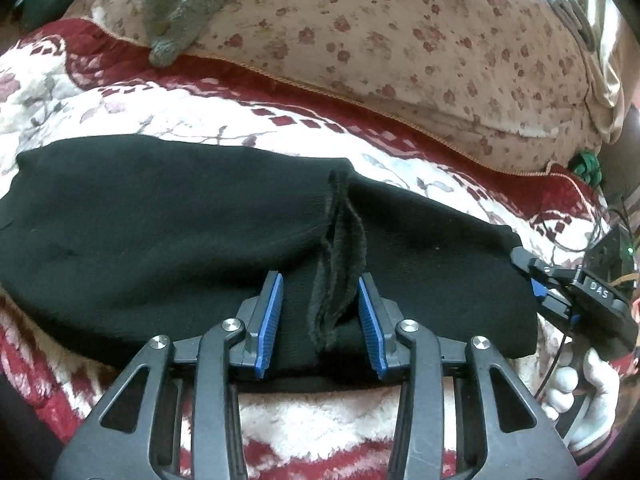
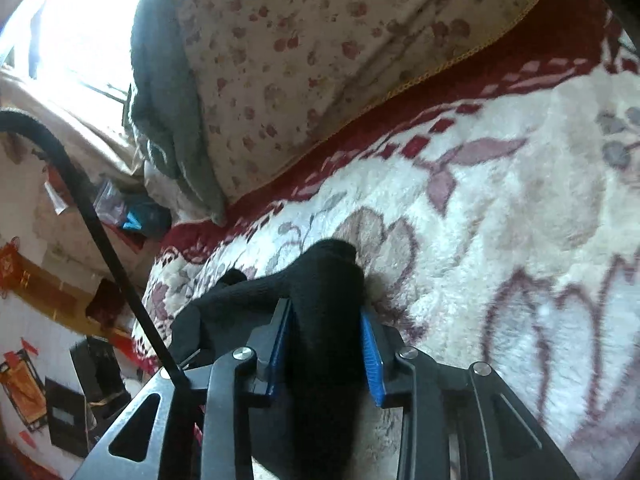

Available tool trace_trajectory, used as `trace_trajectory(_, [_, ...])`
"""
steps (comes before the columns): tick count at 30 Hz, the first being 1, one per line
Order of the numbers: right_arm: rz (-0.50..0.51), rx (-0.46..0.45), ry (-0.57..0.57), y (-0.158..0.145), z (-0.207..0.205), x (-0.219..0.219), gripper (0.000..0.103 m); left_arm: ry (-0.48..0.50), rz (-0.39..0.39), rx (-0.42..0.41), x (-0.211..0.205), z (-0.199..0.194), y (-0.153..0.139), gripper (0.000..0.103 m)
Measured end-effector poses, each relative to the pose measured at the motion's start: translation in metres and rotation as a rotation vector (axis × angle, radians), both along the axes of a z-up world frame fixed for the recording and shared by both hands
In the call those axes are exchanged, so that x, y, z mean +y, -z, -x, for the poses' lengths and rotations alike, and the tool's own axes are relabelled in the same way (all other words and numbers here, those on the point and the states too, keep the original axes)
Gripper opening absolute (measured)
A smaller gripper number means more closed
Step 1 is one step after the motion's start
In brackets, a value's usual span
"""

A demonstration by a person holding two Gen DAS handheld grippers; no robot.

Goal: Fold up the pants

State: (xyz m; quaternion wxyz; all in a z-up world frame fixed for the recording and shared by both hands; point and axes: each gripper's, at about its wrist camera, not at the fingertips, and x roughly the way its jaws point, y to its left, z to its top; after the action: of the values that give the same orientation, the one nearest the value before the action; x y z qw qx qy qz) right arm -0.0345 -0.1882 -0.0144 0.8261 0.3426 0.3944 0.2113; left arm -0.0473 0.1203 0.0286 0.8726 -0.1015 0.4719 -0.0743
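Note:
Black pants (image 1: 160, 232) lie folded in a long band across the red and white blanket (image 1: 120, 112). My left gripper (image 1: 322, 312) sits at their near edge. Its blue pads (image 1: 272, 316) are closed on a bunched fold, where a strip of fuzzy inner lining (image 1: 340, 248) stands up. My right gripper (image 1: 528, 276) holds the right end of the band, a white-gloved hand (image 1: 592, 384) on its handle. In the right wrist view the right gripper (image 2: 326, 332) is shut on a thick roll of the pants (image 2: 328, 272), which fills the gap between its pads.
A floral quilt (image 1: 400, 40) is piled along the far side with a grey garment (image 1: 180, 8) draped over it. A black cable (image 2: 100, 232) runs up the left of the right wrist view. Boxes and small items stand off the bed's left edge (image 2: 92, 368).

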Motion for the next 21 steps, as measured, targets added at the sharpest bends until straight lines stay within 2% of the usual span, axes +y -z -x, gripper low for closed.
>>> trace_trajectory(5, [0.054,-0.051,0.008,-0.026,0.018,0.0,0.031,-0.048,-0.033,-0.022,0.017,0.015,-0.012,0.038])
trace_trajectory(7, [0.057,-0.081,-0.005,-0.036,0.024,0.005,0.031,-0.071,-0.024,-0.026,0.029,0.021,-0.015,0.038])
trace_trajectory(10, [0.049,-0.118,-0.049,-0.051,0.026,0.022,0.041,-0.128,0.009,-0.026,0.055,0.031,-0.021,0.039])
trace_trajectory(11, [0.047,-0.132,-0.069,-0.055,0.026,0.03,0.046,-0.15,0.013,-0.027,0.065,0.035,-0.023,0.043])
trace_trajectory(13, [0.04,-0.157,-0.128,-0.062,0.023,0.05,0.048,-0.191,0.026,-0.034,0.083,0.041,-0.028,0.046])
trace_trajectory(17, [0.07,-0.183,-0.249,-0.071,0.012,0.099,0.049,-0.308,0.073,-0.044,0.126,0.054,-0.032,0.048])
trace_trajectory(21, [0.104,-0.189,-0.365,-0.076,-0.008,0.152,0.05,-0.428,0.156,-0.039,0.168,0.062,-0.027,0.049])
